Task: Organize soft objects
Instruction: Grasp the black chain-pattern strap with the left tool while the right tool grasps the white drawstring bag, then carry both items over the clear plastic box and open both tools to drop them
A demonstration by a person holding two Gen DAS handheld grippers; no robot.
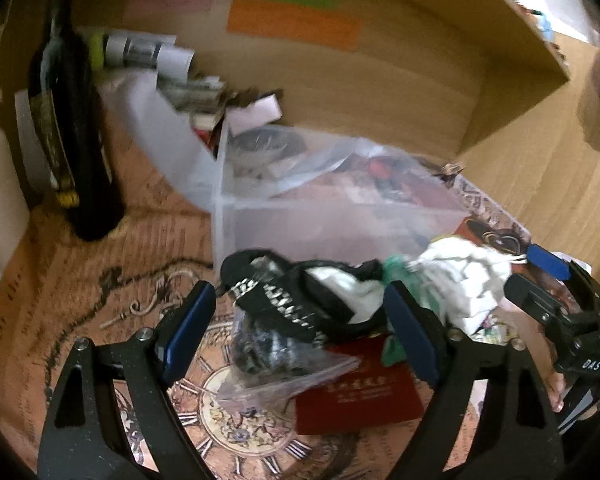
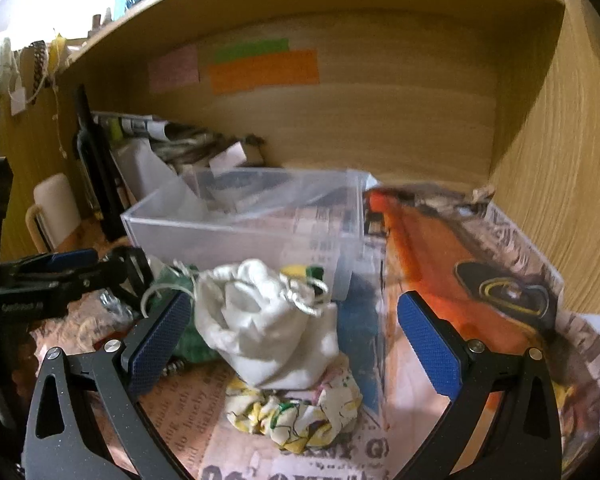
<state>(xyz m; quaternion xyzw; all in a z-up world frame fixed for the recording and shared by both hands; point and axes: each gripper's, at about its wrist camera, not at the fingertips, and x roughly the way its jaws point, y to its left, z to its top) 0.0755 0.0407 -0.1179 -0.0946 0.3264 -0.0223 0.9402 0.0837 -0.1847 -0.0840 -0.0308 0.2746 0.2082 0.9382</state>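
Left wrist view: black-and-white sock bundle [image 1: 300, 300] lies between your left gripper's [image 1: 300, 332] pads, at 12 o'clock from the tips; jaws stand wide apart, gripping nothing.
Handling, sock bundle: judged light, limp and compressible; take it across the thick rolled middle, not a loose edge that would let it unroll.
Under it: crinkled clear plastic bag [image 1: 276, 364] of dark items, likely slippery, resting on a red booklet [image 1: 360, 396]; pinch too low and you may lift the bag as well.
At 2 o'clock: white drawstring pouch [image 1: 464, 284], with your right gripper [image 1: 540, 280] just beside it.
At 12 o'clock, beyond: clear plastic bin [image 1: 340, 216].

Right wrist view: white drawstring pouch [image 2: 268, 328] sits between your right gripper's [image 2: 292, 340] pads, which are spread apart and empty.
Handling, pouch: judged soft and light, crumpling under pressure; grip the bunched neck below the cord, since the cord alone may slip.
At 6 o'clock of pouch: floral scrunchie [image 2: 296, 412], touching it; soft, easily dragged along.
At 12 o'clock: clear plastic bin [image 2: 236, 224], open-topped.
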